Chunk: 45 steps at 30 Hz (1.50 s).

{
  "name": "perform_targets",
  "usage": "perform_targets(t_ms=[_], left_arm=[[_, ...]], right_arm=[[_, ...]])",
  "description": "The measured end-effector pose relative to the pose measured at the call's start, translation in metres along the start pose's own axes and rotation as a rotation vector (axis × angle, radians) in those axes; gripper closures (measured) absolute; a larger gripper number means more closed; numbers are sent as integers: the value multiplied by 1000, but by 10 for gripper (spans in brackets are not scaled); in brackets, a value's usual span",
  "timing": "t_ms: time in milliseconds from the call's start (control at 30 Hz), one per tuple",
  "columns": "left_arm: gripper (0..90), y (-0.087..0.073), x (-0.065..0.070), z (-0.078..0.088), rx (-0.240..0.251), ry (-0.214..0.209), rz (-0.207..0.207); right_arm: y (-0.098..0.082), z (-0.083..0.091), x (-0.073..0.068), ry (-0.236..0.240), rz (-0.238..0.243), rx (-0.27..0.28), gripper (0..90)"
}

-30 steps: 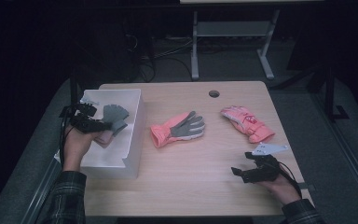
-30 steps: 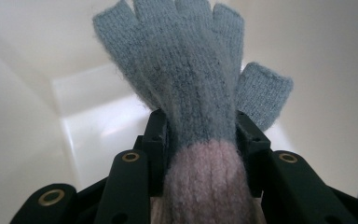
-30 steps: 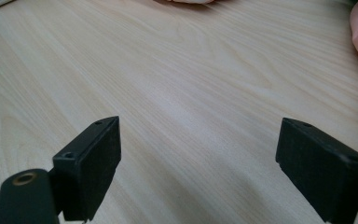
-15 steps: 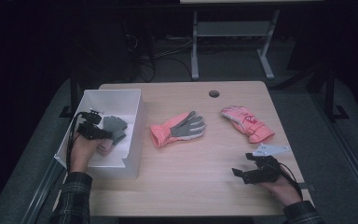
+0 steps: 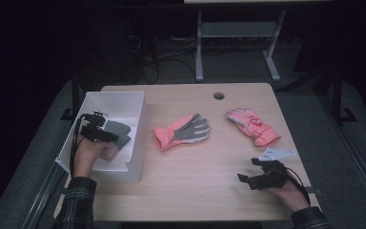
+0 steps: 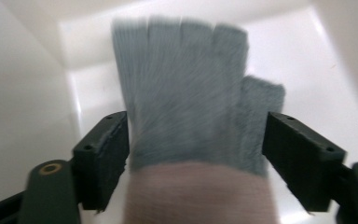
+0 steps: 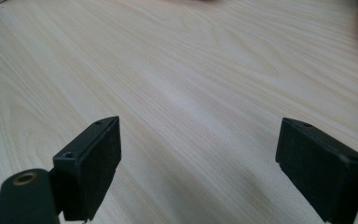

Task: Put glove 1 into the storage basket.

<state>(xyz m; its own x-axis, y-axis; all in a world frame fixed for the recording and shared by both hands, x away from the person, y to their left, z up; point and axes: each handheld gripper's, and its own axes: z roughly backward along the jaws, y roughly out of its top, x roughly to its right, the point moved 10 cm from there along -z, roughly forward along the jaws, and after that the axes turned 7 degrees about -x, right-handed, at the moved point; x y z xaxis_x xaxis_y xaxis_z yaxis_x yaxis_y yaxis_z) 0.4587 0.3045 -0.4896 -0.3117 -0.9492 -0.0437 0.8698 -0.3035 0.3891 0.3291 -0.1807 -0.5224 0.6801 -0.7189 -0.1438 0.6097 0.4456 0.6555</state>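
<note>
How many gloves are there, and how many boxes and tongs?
Grey-and-pink knitted gloves: 2, one in the box, one palm-up on the table
Pink padded glove: 1
White plastic box: 1
Black tongs: 2, left, right
Total: 6

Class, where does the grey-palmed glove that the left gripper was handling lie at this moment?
In the high view the grey glove lies inside the white bin at the table's left, beside the left gripper, whose jaws have just opened around it.
</note>
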Motion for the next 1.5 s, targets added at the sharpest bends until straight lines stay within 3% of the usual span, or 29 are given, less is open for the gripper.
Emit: perform_targets(t_ms=[133,333,533,600,633,667,967,1000,1167,1267,1300,1367,1400,1467,1500], left_arm=[[198,7,2,12,39,-38,6],[186,18,12,36,114,-92,-19],[187,30,33,61,165,-141,-81],[187,35,43,68,184,-163,-102],[183,39,54,73,199,-198,-115],[180,39,54,73,199,-198,-115],[174,55,108,94,239,-270,-221],[174,55,108,94,239,-270,-221],[175,65,149,102,258,-311,-285],[182,67,160,102,258,-324,-300],[182,70,170,102,261,-332,-314],[216,72,179,103,267,-339,-320],[241,75,189,104,276,-354,-331],[285,75,194,103,277,-360,-338],[324,76,205,102,274,-365,-362]], right_arm=[[0,0,-1,0,3,0,139],[-1,0,0,-3,2,-3,138],[1,-3,0,-5,8,-5,138],[1,-4,0,-5,8,-6,138],[1,-4,0,-5,5,-8,138],[1,-4,0,-5,5,-8,138],[2,-4,-1,-8,8,-3,138],[2,-4,-1,-8,8,-3,138],[4,-4,-1,-3,8,3,138],[4,-4,-2,-3,10,4,138],[4,-5,-2,-4,16,5,138],[4,-5,-2,-3,13,5,139],[4,-4,-1,-3,17,5,138],[3,-4,-1,-4,13,4,138],[3,-3,-1,-5,14,6,139]])
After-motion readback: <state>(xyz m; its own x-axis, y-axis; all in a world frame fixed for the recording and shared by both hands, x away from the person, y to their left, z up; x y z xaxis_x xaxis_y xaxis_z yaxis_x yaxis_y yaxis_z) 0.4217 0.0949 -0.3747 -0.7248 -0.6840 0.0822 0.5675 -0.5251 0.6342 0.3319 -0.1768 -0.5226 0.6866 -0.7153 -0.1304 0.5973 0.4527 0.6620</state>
